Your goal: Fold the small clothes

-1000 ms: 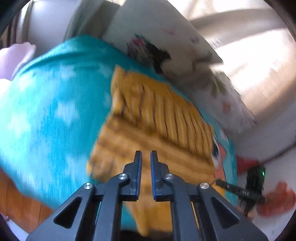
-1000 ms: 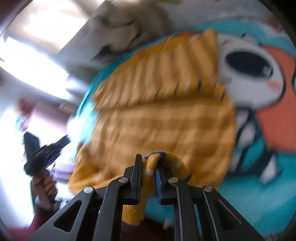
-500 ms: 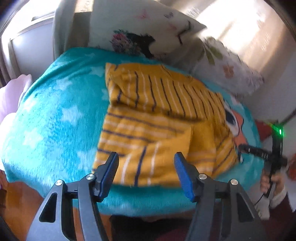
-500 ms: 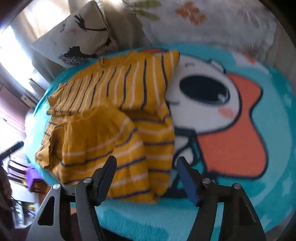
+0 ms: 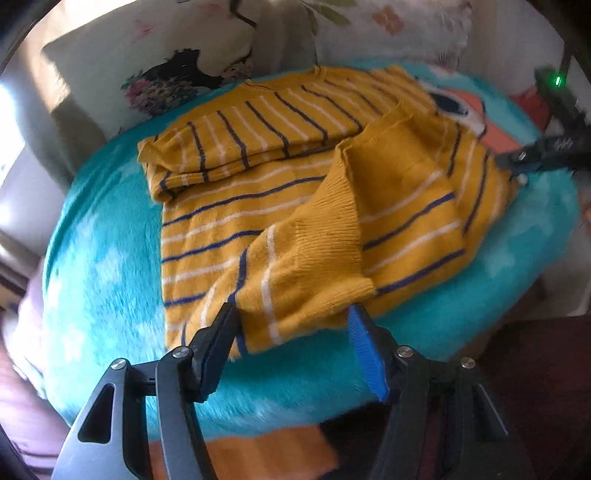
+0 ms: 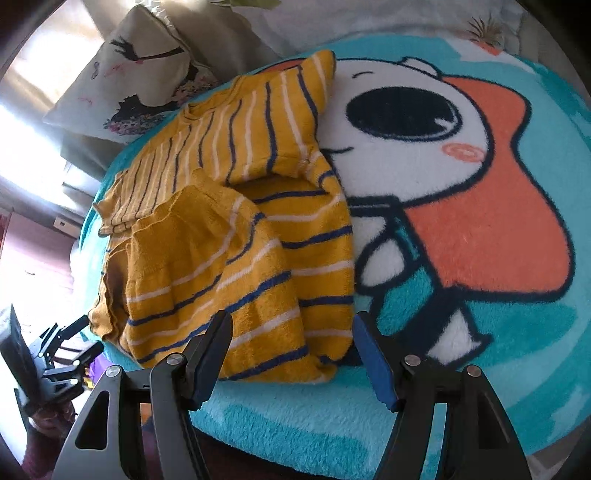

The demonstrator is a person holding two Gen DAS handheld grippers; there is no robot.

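1. lying partly folded on a round turquoise cushion (image 5: 110, 258) (image 6: 535, 332) is a small yellow sweater (image 5: 258, 206) (image 6: 229, 229) with navy and white stripes.
2. the cushion shows a cartoon face (image 6: 424, 147) in white, black and orange; the sweater covers the part of the cushion beside that face, its edge touching the white area.
3. one sleeve (image 5: 325, 258) is folded in over the body of the sweater, its ribbed cuff turned up toward the middle.
4. the left gripper (image 5: 291, 343) hovers just at the near hem of the sweater, its fingers (image 5: 365, 354) spread wide apart and holding nothing.
5. the right gripper (image 6: 291, 350) sits at the sweater's near corner in its own view, fingers (image 6: 373, 358) likewise spread wide and empty.
6. each gripper appears in the other's view: the right one (image 5: 546, 151) next to the far side of the sweater, the left one (image 6: 59, 354) off the cushion's rim, blurred.
7. two printed pillows lean behind the cushion, one with a dark figure (image 5: 177, 77) (image 6: 140, 85) and one with flowers (image 5: 388, 26).
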